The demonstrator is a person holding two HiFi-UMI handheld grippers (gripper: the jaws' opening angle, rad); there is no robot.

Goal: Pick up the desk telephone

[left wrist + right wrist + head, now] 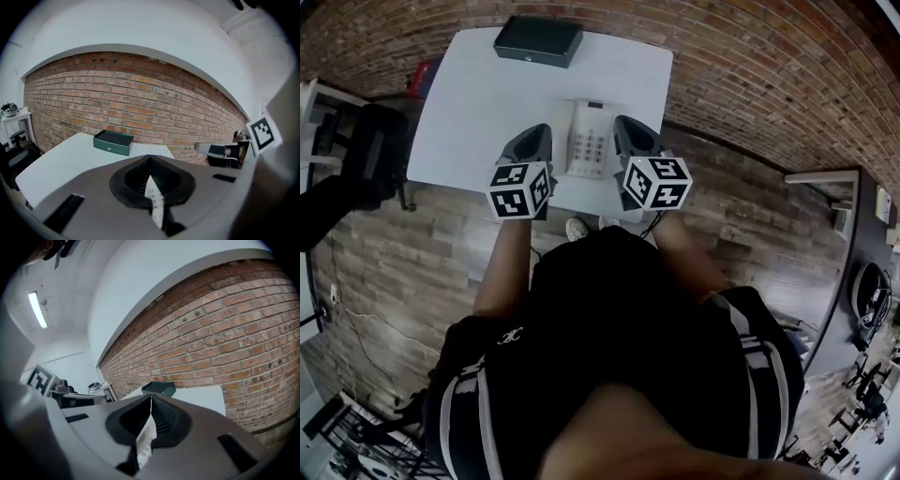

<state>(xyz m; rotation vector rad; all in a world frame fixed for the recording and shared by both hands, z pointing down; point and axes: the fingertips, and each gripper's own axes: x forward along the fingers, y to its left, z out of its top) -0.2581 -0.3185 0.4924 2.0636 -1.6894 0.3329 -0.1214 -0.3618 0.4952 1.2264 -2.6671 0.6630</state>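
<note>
Head view, left to right: the left gripper (538, 131), jaws pressed together and empty, is held over the near part of the white table (459, 103), just beside the left long side of the desk telephone (589, 141); whether it touches the casing cannot be told. The telephone lies flat close to the table's near edge, between the two grippers, keypad facing up. Its long axis runs away from the person toward the brick wall (750, 56), and its far end points toward a dark box (537, 40) at the table's far edge. The right gripper (624, 124), jaws likewise closed on nothing, flanks the telephone's right long side. In the left gripper view the jaw tips meet, and a narrow gap beneath them shows the keypad (155, 201); in the right gripper view the keypad (146, 446) shows the same way under closed tips
</note>
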